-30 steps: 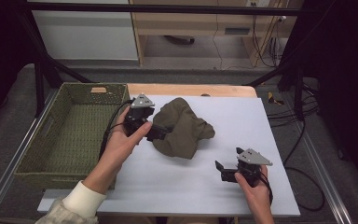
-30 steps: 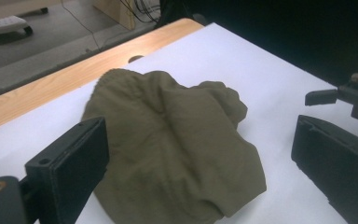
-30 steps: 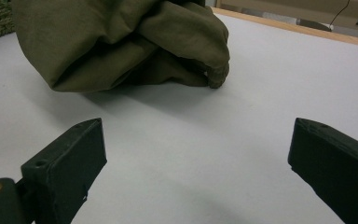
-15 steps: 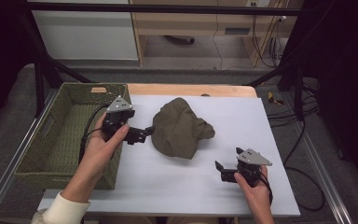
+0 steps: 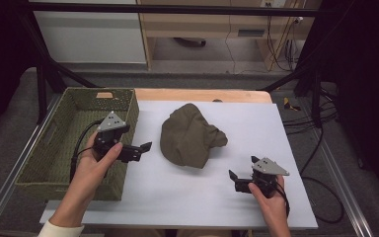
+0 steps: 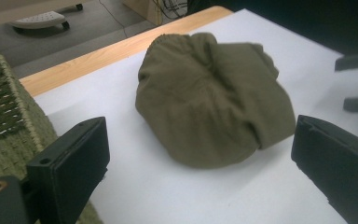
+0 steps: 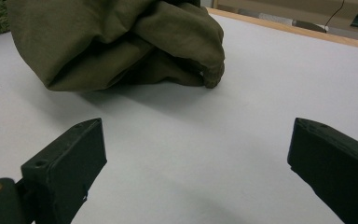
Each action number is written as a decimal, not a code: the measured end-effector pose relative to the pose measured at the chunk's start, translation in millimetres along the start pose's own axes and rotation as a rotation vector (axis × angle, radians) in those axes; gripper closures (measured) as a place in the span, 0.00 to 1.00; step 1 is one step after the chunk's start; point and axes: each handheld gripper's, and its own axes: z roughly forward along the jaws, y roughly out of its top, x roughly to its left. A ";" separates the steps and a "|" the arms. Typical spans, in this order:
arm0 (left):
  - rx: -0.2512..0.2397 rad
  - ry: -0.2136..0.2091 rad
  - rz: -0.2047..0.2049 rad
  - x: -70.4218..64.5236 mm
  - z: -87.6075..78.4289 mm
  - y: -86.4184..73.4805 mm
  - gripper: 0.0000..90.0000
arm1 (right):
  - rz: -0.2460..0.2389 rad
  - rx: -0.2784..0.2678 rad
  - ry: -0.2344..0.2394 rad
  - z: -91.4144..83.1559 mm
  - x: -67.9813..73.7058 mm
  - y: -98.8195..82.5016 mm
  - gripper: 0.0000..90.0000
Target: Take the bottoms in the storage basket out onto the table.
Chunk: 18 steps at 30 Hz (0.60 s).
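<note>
A: We have the olive cloth (image 5: 190,140) bunched in a heap near the middle of the counter (image 5: 286,148), a little toward the far edge, and nothing is holding it. Our left tool (image 5: 145,148) sits at the counter's left edge, just by the woven basket (image 5: 54,148), jaws spread wide and aimed at the heap. Our right tool (image 5: 233,180) rests near the front right corner, also spread wide and empty.

B: Agreed. From the left gripper view the cloth (image 6: 212,100) lies between the jaws but well ahead of them, apart from both. From the right gripper view the folded edge (image 7: 121,42) faces us, with bare counter between.

A: So what could go wrong, in our judgement?

B: If we close the left tool on the top of the mound, we may pinch only one loose layer, and the rest would trail out and drag over the basket rim. If we come in too low, a jaw could scrape the counter or push the heap toward the right tool instead of taking it

A: And a shallow bite on that soft fold could simply slip free as we lift
</note>
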 end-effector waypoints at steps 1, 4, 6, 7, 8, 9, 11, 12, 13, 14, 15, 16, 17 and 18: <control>-0.001 0.000 0.000 0.2 -1.0 -2.1 0.05 | 0.001 0.000 0.001 -0.1 0.1 0.0 0.05; -0.005 -0.001 -0.007 0.9 -3.7 -6.2 0.05 | -0.001 0.000 0.001 -0.1 -0.2 0.0 0.05; -0.007 0.007 -0.009 1.3 -5.5 -9.0 0.05 | -0.002 -0.001 0.002 -0.3 -0.6 -0.1 0.05; -0.008 0.004 -0.015 1.7 -6.8 -10.3 0.05 | -0.002 -0.001 0.002 -0.4 -0.7 -0.1 0.05; -0.008 0.002 -0.017 2.1 -8.0 -11.4 0.05 | -0.001 0.000 0.001 -0.4 -0.8 -0.2 0.05; -0.009 0.005 -0.017 2.1 -9.2 -12.6 0.05 | 0.001 0.001 0.001 -0.3 -0.8 -0.3 0.05; -0.009 0.011 -0.019 1.6 -12.2 -14.7 0.05 | 0.003 0.007 -0.001 0.0 -1.3 -0.7 0.05; -0.012 0.013 -0.018 1.4 -13.9 -15.5 0.05 | 0.004 0.008 -0.001 -0.1 -1.3 -0.9 0.05; -0.012 0.014 -0.017 1.6 -15.7 -16.1 0.05 | 0.002 0.005 -0.001 -0.3 -1.6 -1.0 0.05; -0.013 0.016 -0.018 1.9 -17.5 -16.5 0.05 | 0.004 0.006 -0.001 -0.7 -1.6 -0.9 0.05; -0.013 0.018 -0.020 2.2 -19.3 -16.9 0.05 | 0.004 0.004 0.000 -1.0 -1.8 -0.9 0.05; -0.016 0.020 -0.021 2.8 -21.2 -17.2 0.05 | 0.003 0.003 0.000 -1.2 -2.0 -0.9 0.05; -0.018 0.022 -0.022 3.5 -23.1 -17.4 0.05 | 0.003 0.004 -0.002 -1.6 -2.2 -0.9 0.05; -0.021 0.024 -0.025 4.2 -25.2 -17.7 0.05 | 0.005 0.003 -0.003 -1.9 -2.3 -1.0 0.05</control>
